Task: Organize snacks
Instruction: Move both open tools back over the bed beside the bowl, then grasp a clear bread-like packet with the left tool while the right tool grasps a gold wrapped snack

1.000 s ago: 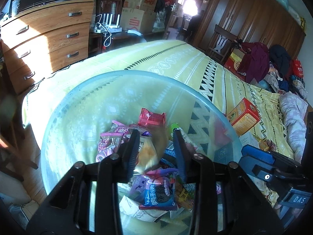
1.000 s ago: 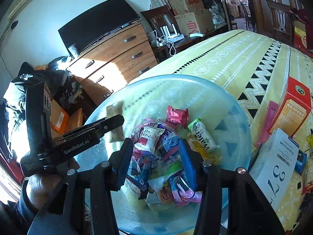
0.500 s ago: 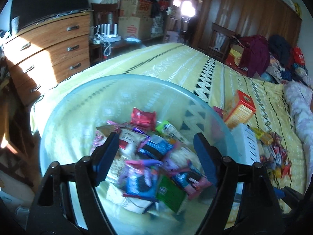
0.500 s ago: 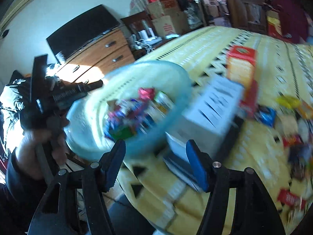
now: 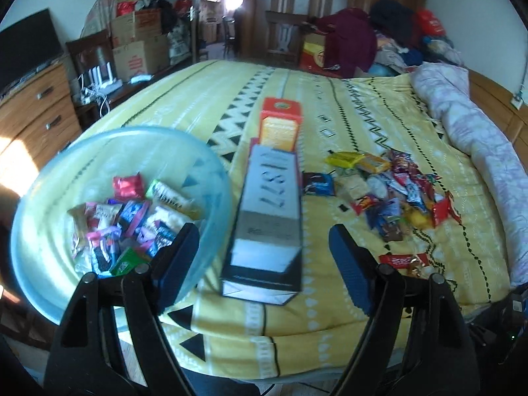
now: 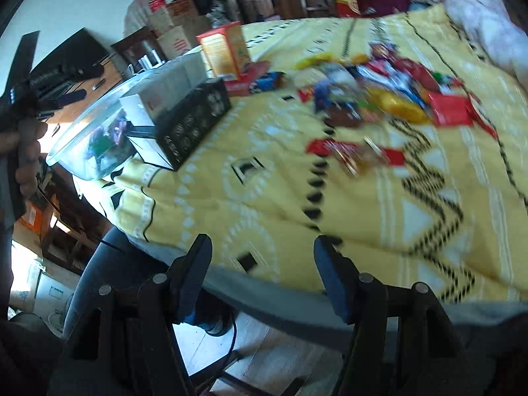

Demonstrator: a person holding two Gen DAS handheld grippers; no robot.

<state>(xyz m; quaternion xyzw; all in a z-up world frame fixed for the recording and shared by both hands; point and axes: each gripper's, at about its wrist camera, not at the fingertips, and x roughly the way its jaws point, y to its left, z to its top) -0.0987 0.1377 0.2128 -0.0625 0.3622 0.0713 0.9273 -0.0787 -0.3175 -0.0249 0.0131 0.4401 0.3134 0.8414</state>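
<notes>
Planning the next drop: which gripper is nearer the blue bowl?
Left. The left gripper hangs right beside the blue bowl; the right gripper is off past the bed's edge.

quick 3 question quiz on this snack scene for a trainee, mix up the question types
1. True or false: the clear bowl already holds wrapped snacks.
2. Multiple choice: the loose snack pile lies A) in the bowl B) on the yellow bedspread C) on the floor.
3. Fill in: both the left gripper and the right gripper hold ____.

Key: 1 true; 2 B; 3 nothing
</notes>
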